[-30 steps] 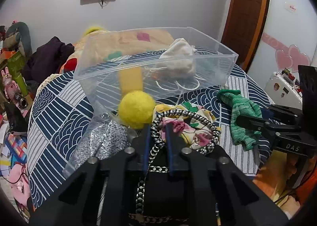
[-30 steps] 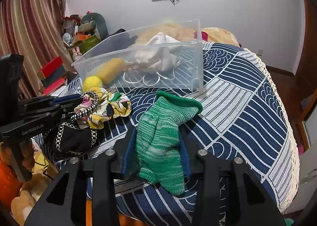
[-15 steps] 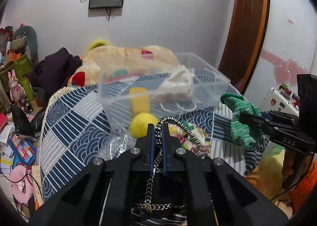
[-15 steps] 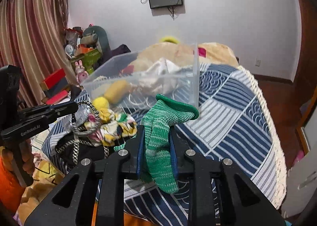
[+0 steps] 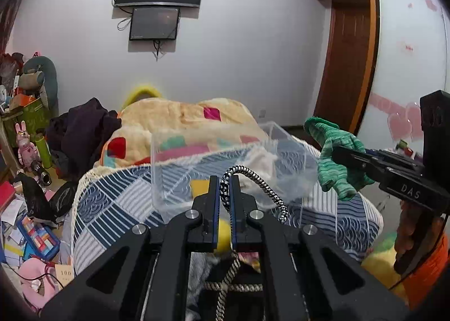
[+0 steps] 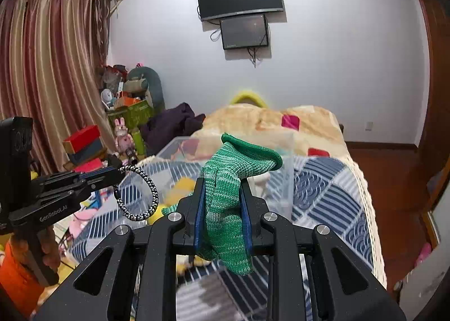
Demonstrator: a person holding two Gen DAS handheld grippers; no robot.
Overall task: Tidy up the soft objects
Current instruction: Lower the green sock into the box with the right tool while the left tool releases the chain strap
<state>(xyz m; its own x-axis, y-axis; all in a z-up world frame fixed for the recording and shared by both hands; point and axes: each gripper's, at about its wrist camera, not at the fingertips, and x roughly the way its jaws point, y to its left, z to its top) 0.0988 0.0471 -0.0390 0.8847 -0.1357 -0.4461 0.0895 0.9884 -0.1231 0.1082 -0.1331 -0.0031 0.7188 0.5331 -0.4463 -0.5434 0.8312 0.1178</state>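
My left gripper [image 5: 225, 189] is shut on the black-and-white braided cord [image 5: 254, 180] of a black pouch that hangs below it, lifted above the bed. It also shows in the right wrist view [image 6: 118, 173] with the cord loop [image 6: 140, 197]. My right gripper [image 6: 220, 189] is shut on a green knitted sock [image 6: 225, 189], held in the air. The sock also shows in the left wrist view [image 5: 334, 160]. A clear plastic bin [image 5: 225, 158] with a white soft item [image 5: 261, 160] and a yellow item stands ahead on the bed.
A yellow ball [image 5: 223, 234] and floral cloth lie on the blue patterned bedspread [image 5: 107, 203] below my left gripper. A peach blanket [image 5: 180, 118] lies behind the bin. Clutter and toys [image 5: 28, 152] fill the floor at left. A wooden door [image 5: 348, 68] is at right.
Both grippers have risen from the bed with their loads. The sock and the corded pouch are now off the bedspread, and the bin sits lower and farther in both views.
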